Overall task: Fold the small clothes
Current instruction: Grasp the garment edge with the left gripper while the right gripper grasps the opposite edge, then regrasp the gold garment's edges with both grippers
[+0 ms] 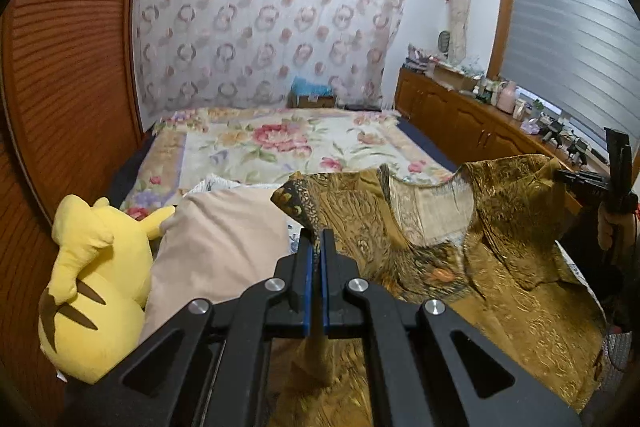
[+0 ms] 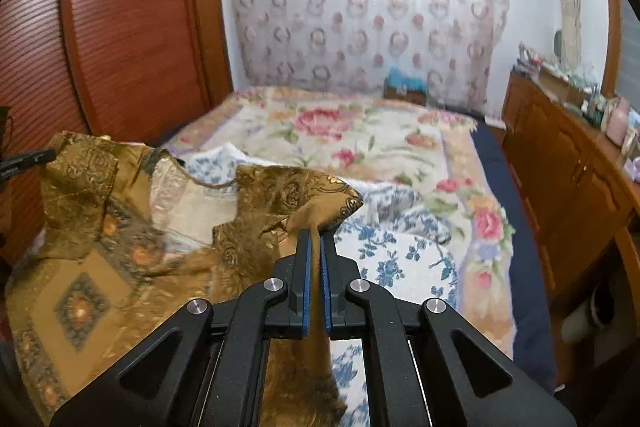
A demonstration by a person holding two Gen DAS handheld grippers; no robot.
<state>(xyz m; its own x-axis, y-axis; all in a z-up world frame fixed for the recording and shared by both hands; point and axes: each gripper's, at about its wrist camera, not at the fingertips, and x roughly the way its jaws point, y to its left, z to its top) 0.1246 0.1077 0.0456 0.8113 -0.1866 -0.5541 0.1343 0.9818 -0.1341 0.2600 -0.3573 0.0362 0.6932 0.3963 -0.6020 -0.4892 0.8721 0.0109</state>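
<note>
Currently both tools are clamped on the same garment, a gold-brown patterned top (image 1: 500, 227), each pinching one shoulder corner. The left tool (image 1: 318, 239) has its blue pads pressed together with a strip of fabric running down between them; the right tool (image 2: 316, 239) shows the same condition on the opposite shoulder.

Position, taken from the top as landmark: its shoulders are raised off the bed (image 2: 400, 139) while its lower body lies slack on the bedding beneath, neckline open and sagging between the two grips. Directly under it and to its right side lies a blue-and-white floral cloth (image 2: 400, 259). To its left side rest a beige pillow (image 1: 220, 247) and, beyond that, a yellow plush toy (image 1: 96, 279). Farther past the top, the rose-patterned blanket covers the rest of the bed.

Assessment: the step appears to be spreading the top ahead of the first fold. Recommended practice: hold both shoulders level, draw them apart until the neckline sag is gone, then lower the garment flat onto open bedding, well apart from the pillow. Risk noted: the fabric looks slippery, and a thin pinch may let it slide out.
</note>
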